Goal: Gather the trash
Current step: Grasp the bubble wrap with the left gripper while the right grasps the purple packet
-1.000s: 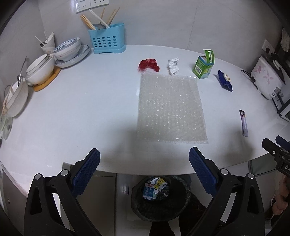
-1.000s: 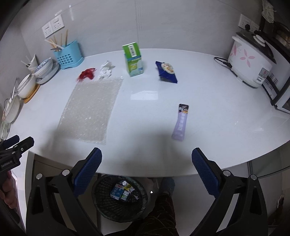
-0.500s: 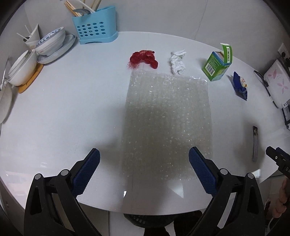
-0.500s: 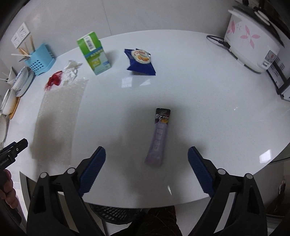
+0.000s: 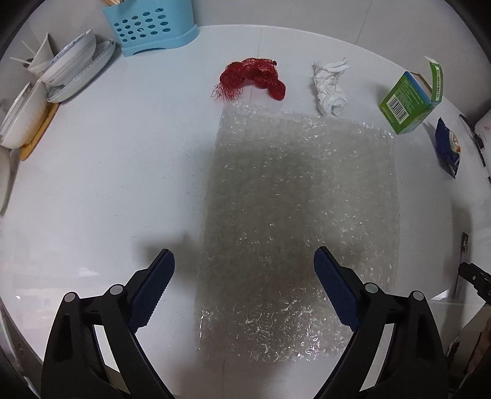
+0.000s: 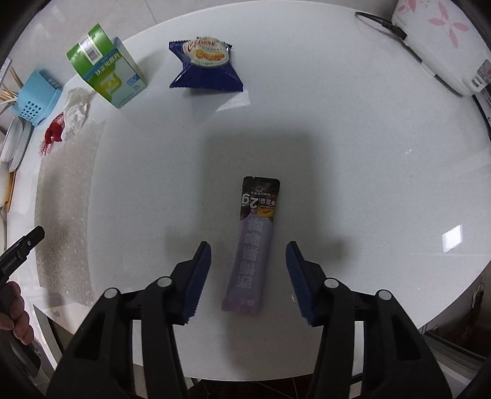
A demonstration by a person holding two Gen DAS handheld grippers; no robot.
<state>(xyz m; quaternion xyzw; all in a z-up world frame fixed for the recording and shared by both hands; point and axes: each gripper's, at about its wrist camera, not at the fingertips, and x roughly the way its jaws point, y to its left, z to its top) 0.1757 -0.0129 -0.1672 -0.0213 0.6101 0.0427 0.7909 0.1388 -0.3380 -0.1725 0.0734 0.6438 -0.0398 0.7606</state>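
Two closing right gripper (image 6: 248,277) fingers (image 6: 196,280) flank the purple wrapper (image 6: 251,251), untouched.

Location: a home kitchen. I see stacked bowls and plates (image 5: 66,73) at 10 o'clock, a blue utensil drainer (image 5: 150,27) at 11 o'clock, and a rice cooker (image 6: 442,43) at 1 o'clock on my white bench (image 5: 122,153).

My right gripper (image 6: 248,276) points straight down, its jaws closing, the blue pads (image 6: 196,284) not yet pressing on anything. My left gripper (image 5: 244,291) tilts steeply down, jaws wide and closing slightly, nothing gripped. My left hand (image 6: 13,313) wraps its handle.
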